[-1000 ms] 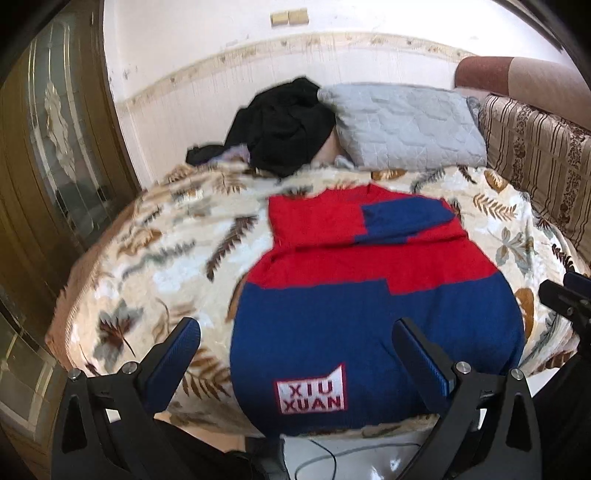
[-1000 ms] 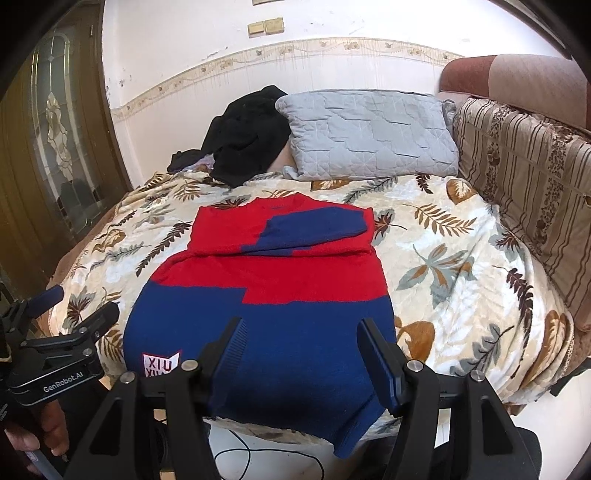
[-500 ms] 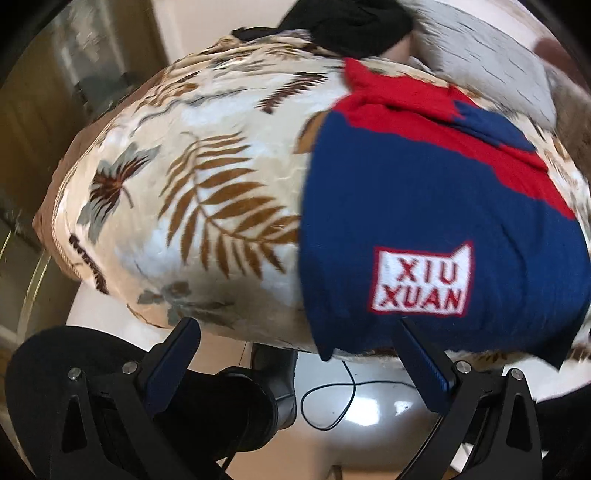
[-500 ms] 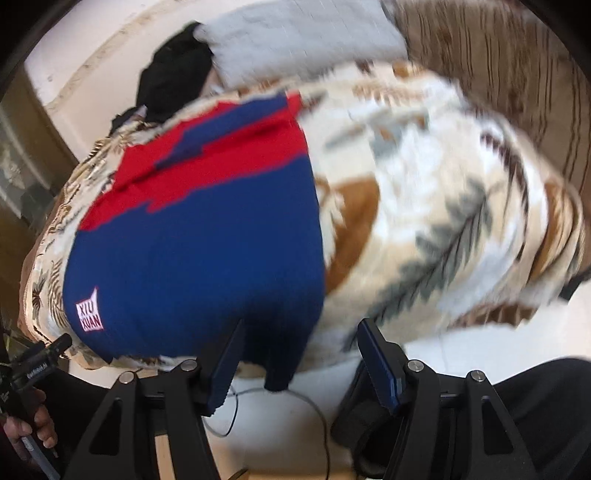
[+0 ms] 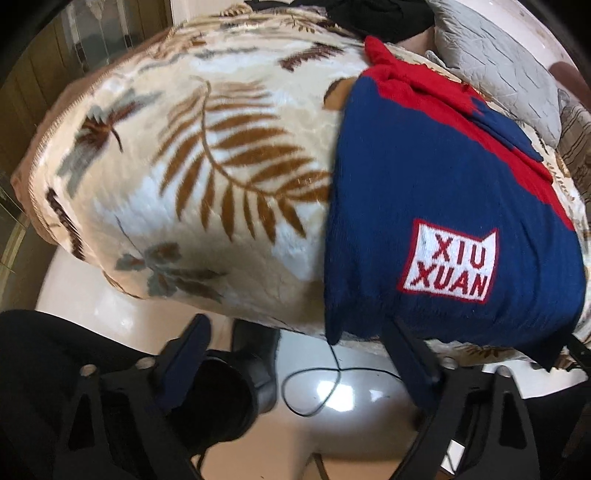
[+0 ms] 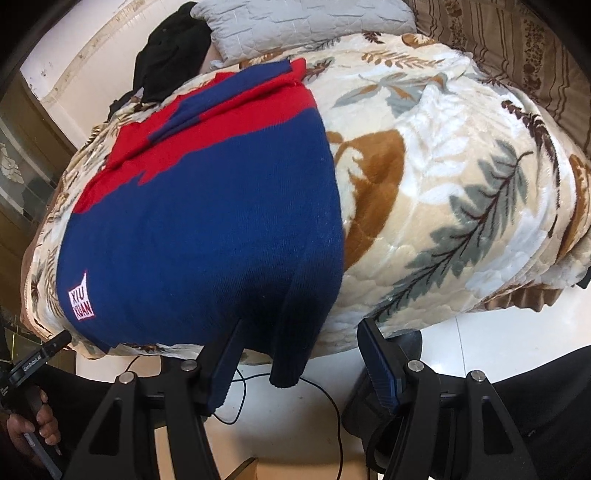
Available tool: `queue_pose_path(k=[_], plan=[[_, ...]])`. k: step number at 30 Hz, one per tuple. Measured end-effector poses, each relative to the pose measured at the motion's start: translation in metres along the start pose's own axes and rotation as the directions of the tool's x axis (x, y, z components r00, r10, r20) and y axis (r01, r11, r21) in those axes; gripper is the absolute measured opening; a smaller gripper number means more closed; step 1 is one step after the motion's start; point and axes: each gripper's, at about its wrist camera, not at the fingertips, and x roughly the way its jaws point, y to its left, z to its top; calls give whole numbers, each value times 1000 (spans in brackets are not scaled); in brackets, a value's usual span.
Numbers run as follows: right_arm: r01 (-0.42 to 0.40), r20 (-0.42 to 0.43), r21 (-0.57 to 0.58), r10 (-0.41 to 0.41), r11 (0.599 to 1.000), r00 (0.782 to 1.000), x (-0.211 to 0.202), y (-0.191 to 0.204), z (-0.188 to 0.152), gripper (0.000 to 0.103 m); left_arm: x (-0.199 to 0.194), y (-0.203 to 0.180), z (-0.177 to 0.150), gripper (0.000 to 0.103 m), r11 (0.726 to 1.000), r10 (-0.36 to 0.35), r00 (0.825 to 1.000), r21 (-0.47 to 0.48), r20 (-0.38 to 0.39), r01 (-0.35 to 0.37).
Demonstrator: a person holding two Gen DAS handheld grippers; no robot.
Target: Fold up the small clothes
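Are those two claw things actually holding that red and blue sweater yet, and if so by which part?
Not yet. Both are open at the sweater hem: a corner hangs between the right hand-held gripper fingers; the left hand-held gripper has been closing.

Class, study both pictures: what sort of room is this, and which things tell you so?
Most likely a bedroom at home: a bed under a leaf-patterned blanket, a grey quilted pillow at its head, and a red and blue sweater laid out on top.
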Motion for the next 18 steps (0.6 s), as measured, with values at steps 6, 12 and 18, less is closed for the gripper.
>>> queue_pose_path(k=[6, 12, 18], plan=[[10, -8, 9, -10, 1000, 1000, 7, 0, 2, 67, 10, -6, -1, 81, 994, -107, 994, -3, -34, 106], [30, -14, 29, -30, 999, 999, 11, -4, 2, 67, 24, -11, 1, 81, 985, -175, 982, -24, -76, 173], [12, -31, 83, -9, 996, 999, 15, -14, 3, 67, 35, -9, 7, 46, 947, -319, 945, -70, -72, 314]])
